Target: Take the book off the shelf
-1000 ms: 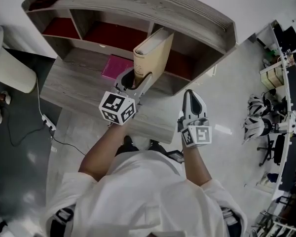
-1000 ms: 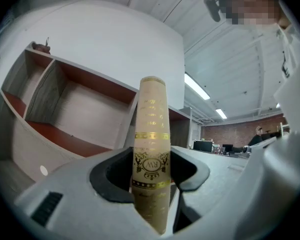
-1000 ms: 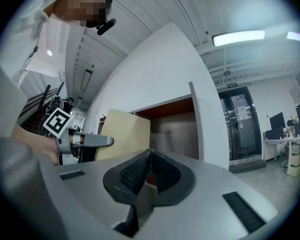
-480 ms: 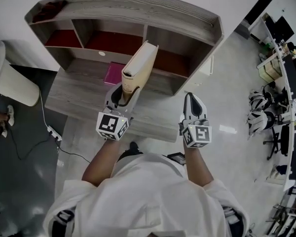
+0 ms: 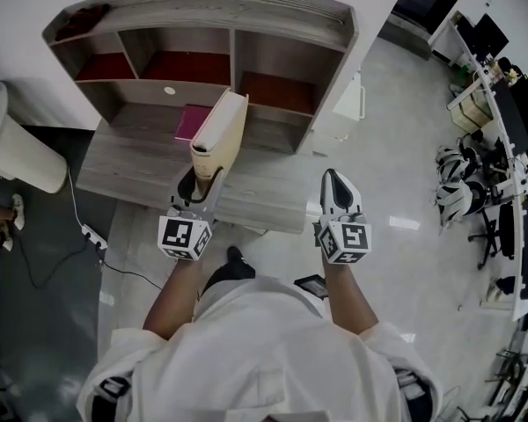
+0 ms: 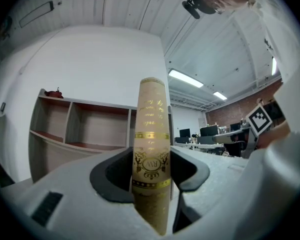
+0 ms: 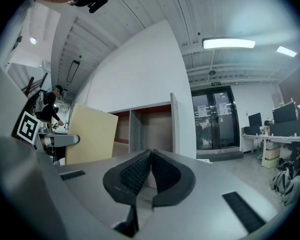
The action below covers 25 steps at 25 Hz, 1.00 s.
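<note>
My left hand-held gripper (image 5: 196, 181) was clenched on the book (image 6: 151, 149), its two jaws pressing on the front and back boards low down at the spine end, with the gilt-stamped spine turned back toward me. I judged it a thick hardback: stiff enough that the boards would not give under the pads, probably fairly heavy, and with a smooth cream cover that might slide if the squeeze eased. Across the boards close to the spine seemed the soundest place to hold it. Most of its height stood above the jaws, though, so I expected the top to lever over if my wrist rolled. The book stood upright and leaned a little, clear of the shelf (image 5: 202, 7), out in front of the middle compartments and over the bench (image 5: 123, 156). It touched neither, as far as I could tell. A flat pink thing (image 5: 192, 121) lay on the bench just beyond it, on the far left. Over to the right, well apart from the book, my right hand-held gripper (image 7: 150, 154) had its jaws pressed together on nothing, near the bench's front edge. From it the book's pale cover showed off to the left.
</note>
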Motion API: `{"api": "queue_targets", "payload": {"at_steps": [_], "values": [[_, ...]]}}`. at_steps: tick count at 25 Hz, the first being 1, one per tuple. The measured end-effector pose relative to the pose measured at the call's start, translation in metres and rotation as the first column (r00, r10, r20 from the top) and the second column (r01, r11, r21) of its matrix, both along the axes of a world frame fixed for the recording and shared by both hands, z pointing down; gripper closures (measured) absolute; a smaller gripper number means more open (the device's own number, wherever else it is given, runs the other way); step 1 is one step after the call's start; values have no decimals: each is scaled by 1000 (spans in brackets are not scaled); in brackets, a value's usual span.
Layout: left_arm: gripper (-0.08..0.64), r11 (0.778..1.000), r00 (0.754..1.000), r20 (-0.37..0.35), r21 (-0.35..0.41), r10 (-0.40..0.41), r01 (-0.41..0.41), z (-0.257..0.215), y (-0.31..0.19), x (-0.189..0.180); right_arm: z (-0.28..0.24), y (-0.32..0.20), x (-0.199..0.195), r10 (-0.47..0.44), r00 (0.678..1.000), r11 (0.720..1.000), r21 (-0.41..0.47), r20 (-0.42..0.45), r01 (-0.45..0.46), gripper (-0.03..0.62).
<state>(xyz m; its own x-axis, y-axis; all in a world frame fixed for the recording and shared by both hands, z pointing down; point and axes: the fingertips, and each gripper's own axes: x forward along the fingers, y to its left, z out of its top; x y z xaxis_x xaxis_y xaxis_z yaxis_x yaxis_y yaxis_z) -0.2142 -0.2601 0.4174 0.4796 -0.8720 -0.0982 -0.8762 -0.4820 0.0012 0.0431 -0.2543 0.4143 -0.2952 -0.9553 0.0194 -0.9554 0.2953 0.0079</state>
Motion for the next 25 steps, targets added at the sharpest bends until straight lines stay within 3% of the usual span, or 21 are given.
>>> {"api": "queue_targets", "payload": {"at_steps": [13,25], "values": [[356,998,999,28,-51,-24,26,25,96,6,23,97,32,16,999,998,-63,31,-14,577],[356,998,1000,4,-57,-8,8,29,133,16,38,136,61,36,997,997,-74,61,-32,577]]}}
